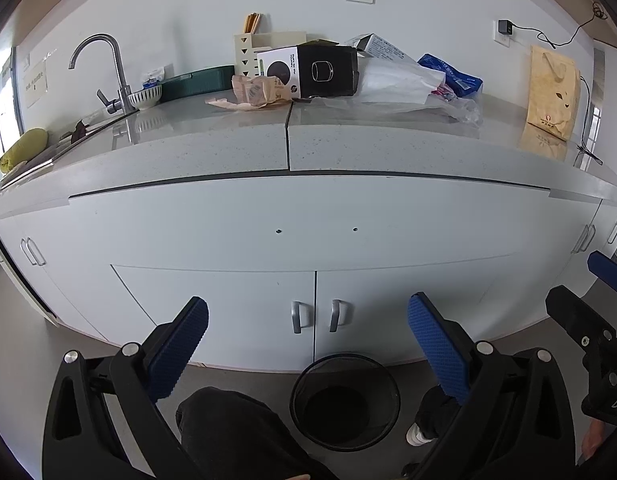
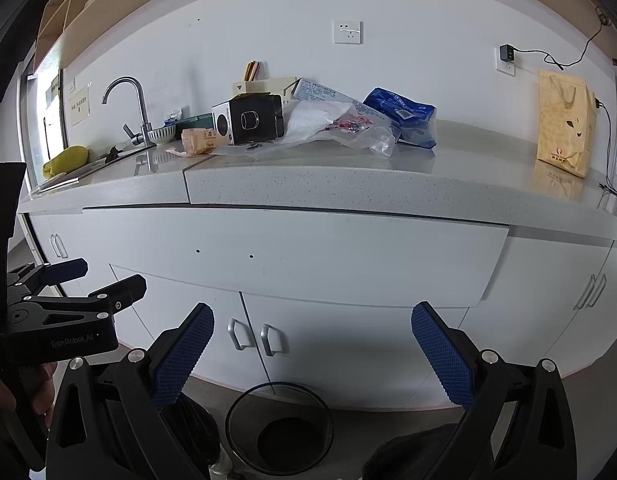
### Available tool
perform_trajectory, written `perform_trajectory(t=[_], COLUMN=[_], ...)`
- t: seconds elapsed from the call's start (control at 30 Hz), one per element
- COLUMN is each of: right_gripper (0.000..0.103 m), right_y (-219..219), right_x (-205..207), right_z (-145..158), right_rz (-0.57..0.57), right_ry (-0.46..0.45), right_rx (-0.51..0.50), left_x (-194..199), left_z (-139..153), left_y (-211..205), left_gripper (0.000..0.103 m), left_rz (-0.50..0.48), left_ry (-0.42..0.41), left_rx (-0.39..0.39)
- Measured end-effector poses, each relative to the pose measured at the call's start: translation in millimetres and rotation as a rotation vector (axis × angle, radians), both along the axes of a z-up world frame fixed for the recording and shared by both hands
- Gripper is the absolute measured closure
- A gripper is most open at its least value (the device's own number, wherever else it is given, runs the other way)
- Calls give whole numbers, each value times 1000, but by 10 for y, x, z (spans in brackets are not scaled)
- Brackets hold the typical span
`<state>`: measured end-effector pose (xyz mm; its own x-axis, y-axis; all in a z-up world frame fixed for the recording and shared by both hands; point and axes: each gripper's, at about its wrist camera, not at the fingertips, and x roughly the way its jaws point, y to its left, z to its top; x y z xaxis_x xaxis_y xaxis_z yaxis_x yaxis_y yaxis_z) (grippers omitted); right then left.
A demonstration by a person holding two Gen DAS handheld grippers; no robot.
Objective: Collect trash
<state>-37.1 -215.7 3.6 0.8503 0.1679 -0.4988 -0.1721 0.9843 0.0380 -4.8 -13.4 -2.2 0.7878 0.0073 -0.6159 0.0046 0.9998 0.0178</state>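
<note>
A heap of trash lies at the back of the grey countertop (image 1: 228, 148): a black-and-white carton (image 1: 308, 72) (image 2: 248, 122), a crumpled tan wrapper (image 1: 254, 92) (image 2: 198, 140), a white plastic bag (image 1: 396, 80) (image 2: 316, 118), a blue packet (image 1: 452, 74) (image 2: 404, 114) and a long white box (image 2: 328, 92). A black mesh bin (image 1: 344, 400) (image 2: 278, 428) stands on the floor below the cabinet doors. My left gripper (image 1: 308, 344) is open and empty, held low in front of the cabinets. My right gripper (image 2: 312, 348) is likewise open and empty, beside the left one.
A sink with a steel tap (image 1: 116, 76) and a striped bowl (image 1: 145, 97) sits at the left, a yellow cloth (image 1: 24, 148) at its edge. A tan paper bag (image 1: 552, 92) leans on the wall at right, with a charger cable. A person's dark-trousered legs (image 1: 236, 436) flank the bin.
</note>
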Motion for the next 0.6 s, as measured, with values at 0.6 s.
perform_trajectory(t=[0.6], right_gripper=[3], right_y=[2], right_x=[-44], right_z=[30], right_rz=[14], right_ry=[-28], right_rx=[-5], left_x=[-5], left_z=[17], left_y=[10], left_gripper=[4], left_rz=[3], left_ry=[-5], left_rx=[3])
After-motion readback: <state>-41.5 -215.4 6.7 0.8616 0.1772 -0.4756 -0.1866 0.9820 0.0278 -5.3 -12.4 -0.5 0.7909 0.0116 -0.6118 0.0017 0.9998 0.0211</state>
